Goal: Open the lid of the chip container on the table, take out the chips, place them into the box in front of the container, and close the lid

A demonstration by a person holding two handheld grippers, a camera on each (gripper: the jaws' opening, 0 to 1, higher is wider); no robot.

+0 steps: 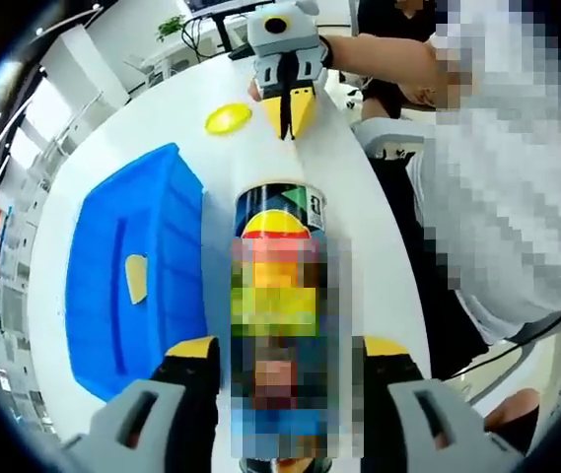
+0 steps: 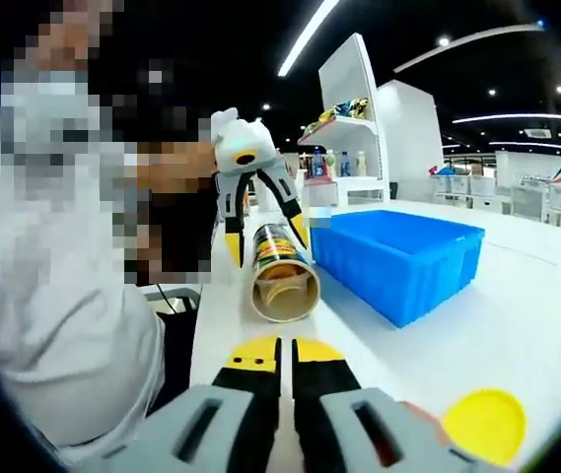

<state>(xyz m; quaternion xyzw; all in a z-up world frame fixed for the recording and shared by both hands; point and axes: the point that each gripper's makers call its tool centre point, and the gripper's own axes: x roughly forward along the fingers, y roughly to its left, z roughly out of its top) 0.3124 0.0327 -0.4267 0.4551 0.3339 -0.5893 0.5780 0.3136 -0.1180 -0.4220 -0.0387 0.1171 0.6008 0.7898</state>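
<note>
The chip can (image 1: 280, 209) lies on its side on the white table, and my left gripper (image 1: 290, 347) is shut on its body. Its open mouth (image 2: 285, 286) faces my right gripper. The yellow lid (image 1: 228, 118) is off and lies flat on the table, beside my right gripper (image 1: 288, 113), which is shut with nothing between its tips. In the right gripper view the lid (image 2: 484, 424) is just right of the shut right gripper (image 2: 286, 360), and the left gripper (image 2: 266, 244) straddles the can. One chip (image 1: 136, 278) lies in the blue box (image 1: 93, 305).
The blue box (image 2: 398, 261) stands alongside the can on the round white table (image 1: 344, 172). A seated person (image 1: 517, 197) is close to the table's edge on the other side of the can. White shelves (image 2: 354, 118) stand further back in the room.
</note>
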